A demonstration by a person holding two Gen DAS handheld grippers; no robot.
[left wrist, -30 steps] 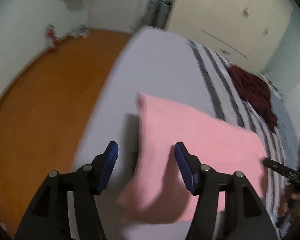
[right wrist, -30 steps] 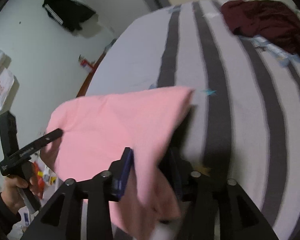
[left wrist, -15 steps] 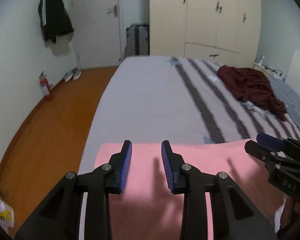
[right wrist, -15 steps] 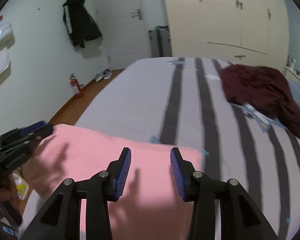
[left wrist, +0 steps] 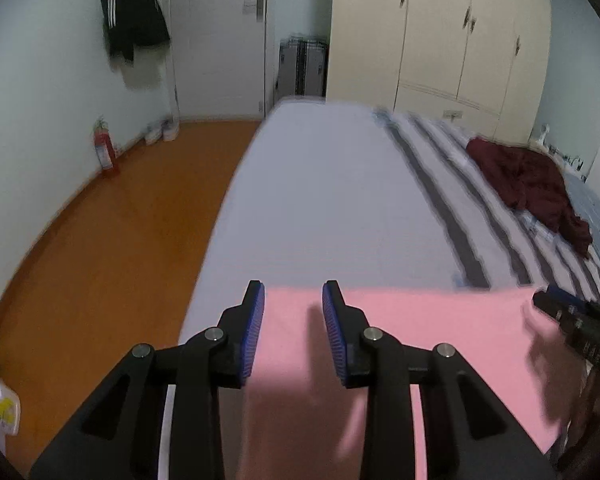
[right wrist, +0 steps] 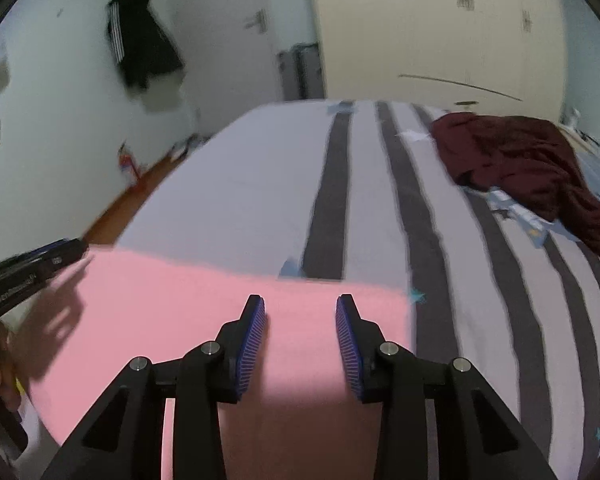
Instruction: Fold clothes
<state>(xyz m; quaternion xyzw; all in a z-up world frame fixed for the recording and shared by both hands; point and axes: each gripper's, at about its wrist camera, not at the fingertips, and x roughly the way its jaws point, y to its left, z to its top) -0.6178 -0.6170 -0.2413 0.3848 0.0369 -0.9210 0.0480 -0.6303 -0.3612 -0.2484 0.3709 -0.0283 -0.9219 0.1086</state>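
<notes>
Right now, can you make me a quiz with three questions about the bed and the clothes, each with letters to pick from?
1. Where does the dark red garment lie?
A. on the orange floor
B. on the striped part of the bed
C. hanging on the wall

2. What colour is the cloth spread under both hand-held grippers?
A. pink
B. green
C. yellow

3. How does the pink cloth lie?
A. crumpled in a ball
B. hanging from a hook
C. flat on the bed with a straight far edge

Answers:
1 B: the dark red garment sits on the grey stripes, far from the pink cloth.
2 A: it shows pink between the blue pads of the left hand-held gripper and of the right hand-held gripper.
3 C: it lies smooth, with an even far edge across the bed.
</notes>
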